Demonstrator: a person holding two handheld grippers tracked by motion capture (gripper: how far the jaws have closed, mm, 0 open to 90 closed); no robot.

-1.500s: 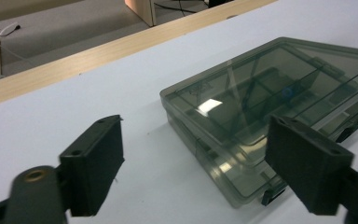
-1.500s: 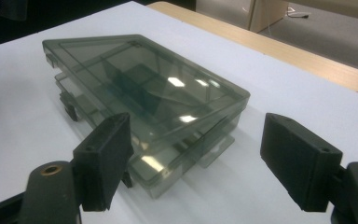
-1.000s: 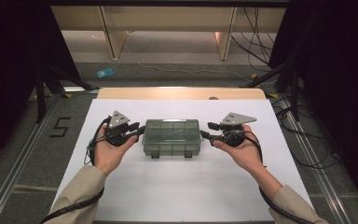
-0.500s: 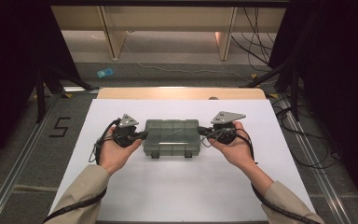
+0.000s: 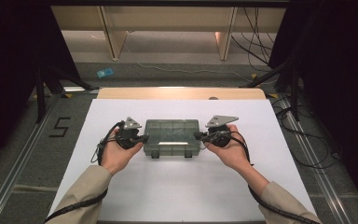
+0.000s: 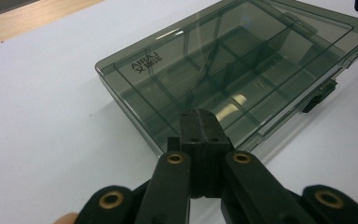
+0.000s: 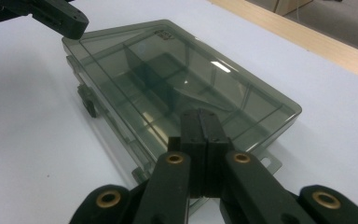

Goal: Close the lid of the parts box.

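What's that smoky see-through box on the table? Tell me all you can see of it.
The box is a flat, rectangular organiser of smoky transparent plastic, lid closed, lying level on the white table. Dividers inside form compartments that look empty. Two dark latches face the person; light lettering marks one lid corner. The shut left gripper and right gripper sit at its short ends.

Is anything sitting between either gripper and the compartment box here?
Nothing visible. The left gripper and right gripper stand at opposite ends of the smoky compartment box, jaws shut and empty, with bare white table sheet around it.
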